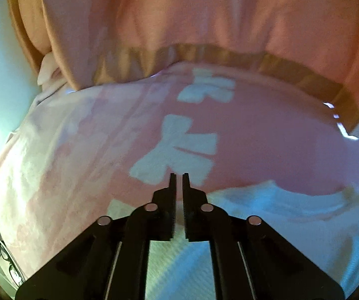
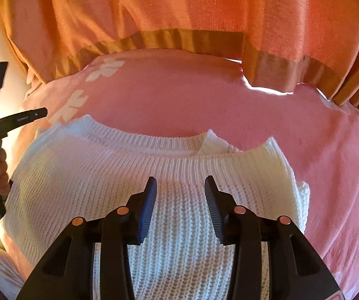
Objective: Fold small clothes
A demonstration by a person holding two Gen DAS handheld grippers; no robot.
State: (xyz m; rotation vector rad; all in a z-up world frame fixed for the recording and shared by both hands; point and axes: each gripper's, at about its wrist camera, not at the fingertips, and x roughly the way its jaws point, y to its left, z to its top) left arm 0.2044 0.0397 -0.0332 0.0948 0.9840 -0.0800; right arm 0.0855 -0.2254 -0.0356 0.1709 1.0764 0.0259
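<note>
Left gripper: my jaws stand at a narrow slit, nothing between them. They hang over the pink bedspread with its pale bow prints; the white knit sweater lies below and to the right of the tips.

Right gripper: jaws partly open, empty, poised directly over the white knit sweater's chest, ribbed neckline just ahead of the tips, its width running crosswise to the jaws. I judge the right nearer for the next pinch.
</note>
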